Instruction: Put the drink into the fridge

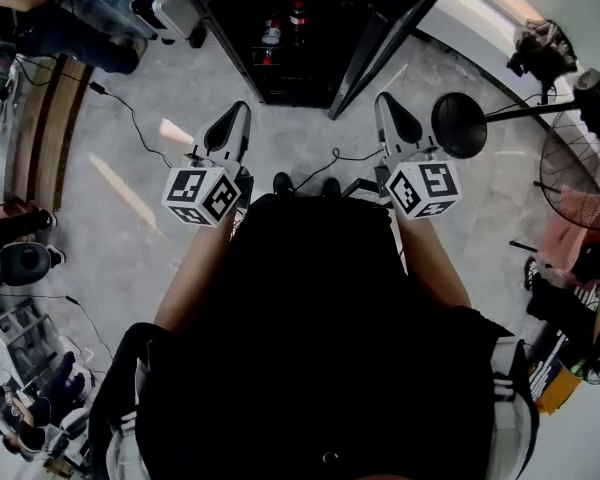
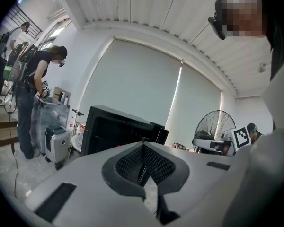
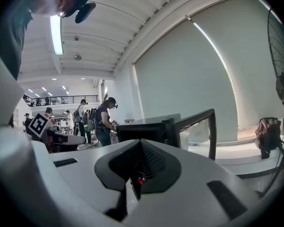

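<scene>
The left gripper (image 1: 237, 113) and right gripper (image 1: 389, 105) have fingers pressed together, empty. Drink bottles (image 1: 271, 34) stand inside the open fridge (image 1: 280, 86). Placing looks done, so the next move is probably pushing the door (image 1: 390, 38) shut.

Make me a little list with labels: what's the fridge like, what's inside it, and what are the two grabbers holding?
fridge: black, low, on the floor in front of the person
door: swung wide open to the right
inside: bottles with red on them, on the shelves
left gripper: fingers together, holding nothing
right gripper: fingers together, holding nothing
where the grippers are: both held out towards the fridge, not reaching inside
</scene>
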A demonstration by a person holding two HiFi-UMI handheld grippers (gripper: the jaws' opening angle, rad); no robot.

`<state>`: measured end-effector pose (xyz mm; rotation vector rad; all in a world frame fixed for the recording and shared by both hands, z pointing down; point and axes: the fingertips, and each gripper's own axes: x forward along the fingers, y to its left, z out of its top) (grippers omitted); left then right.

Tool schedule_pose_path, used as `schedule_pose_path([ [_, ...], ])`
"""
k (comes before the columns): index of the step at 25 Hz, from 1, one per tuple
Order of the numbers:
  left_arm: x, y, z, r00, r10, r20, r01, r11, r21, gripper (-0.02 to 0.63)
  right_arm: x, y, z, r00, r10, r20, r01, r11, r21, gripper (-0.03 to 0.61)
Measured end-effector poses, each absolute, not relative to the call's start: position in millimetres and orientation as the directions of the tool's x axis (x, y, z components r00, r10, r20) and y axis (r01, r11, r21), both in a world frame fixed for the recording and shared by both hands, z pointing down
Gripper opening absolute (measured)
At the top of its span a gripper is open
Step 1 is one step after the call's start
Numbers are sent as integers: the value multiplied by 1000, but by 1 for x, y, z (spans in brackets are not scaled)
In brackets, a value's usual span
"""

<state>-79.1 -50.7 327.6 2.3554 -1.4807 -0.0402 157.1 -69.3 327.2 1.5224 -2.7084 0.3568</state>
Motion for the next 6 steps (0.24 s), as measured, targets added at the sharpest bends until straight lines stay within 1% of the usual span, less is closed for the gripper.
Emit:
schedule_pose_path([
  [6,-83,-49,329,438,-884,166,-875,-376,306,15,155,-68,331,-525,-841,134,-847,501,-176,20],
])
